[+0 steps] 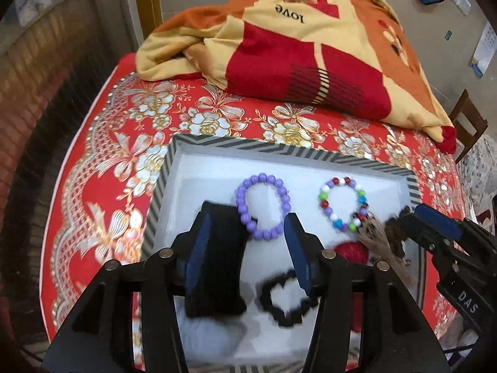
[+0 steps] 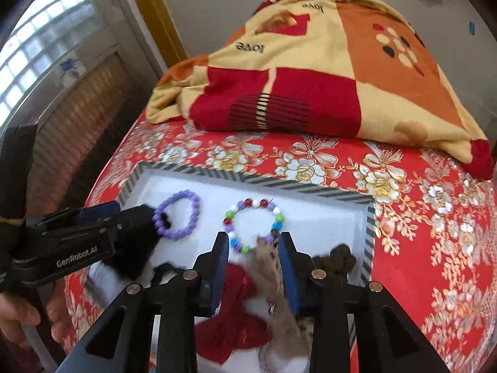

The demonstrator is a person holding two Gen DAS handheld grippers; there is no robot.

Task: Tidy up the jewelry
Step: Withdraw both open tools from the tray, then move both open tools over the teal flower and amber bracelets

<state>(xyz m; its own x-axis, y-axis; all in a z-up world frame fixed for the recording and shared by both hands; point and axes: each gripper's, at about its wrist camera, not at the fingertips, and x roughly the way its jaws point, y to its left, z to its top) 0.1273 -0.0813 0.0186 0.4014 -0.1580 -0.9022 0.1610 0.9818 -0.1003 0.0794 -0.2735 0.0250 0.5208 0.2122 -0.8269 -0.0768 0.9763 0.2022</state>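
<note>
A tray with a striped rim (image 1: 279, 149) (image 2: 248, 180) lies on the bed. On its white floor lie a purple bead bracelet (image 1: 261, 206) (image 2: 178, 214), a multicolour bead bracelet (image 1: 343, 203) (image 2: 254, 223) and a black heart-shaped hair tie (image 1: 287, 298). My left gripper (image 1: 248, 248) (image 2: 130, 217) is open above the tray. A black fuzzy piece (image 1: 217, 261) sits between its pads, against the left one only. My right gripper (image 2: 254, 267) (image 1: 410, 217) is open, with a brown furry piece (image 2: 273, 273) (image 1: 376, 239) between its pads. A red bow (image 2: 236, 310) lies below it.
A folded red, orange and cream blanket (image 1: 310, 46) (image 2: 310, 77) lies behind the tray on the red floral bedcover (image 1: 108, 171) (image 2: 419, 217). A dark brown piece (image 2: 338, 258) lies in the tray's right corner. A wooden chair (image 1: 466, 124) stands right of the bed, and a hand (image 2: 18, 314) holds the left gripper.
</note>
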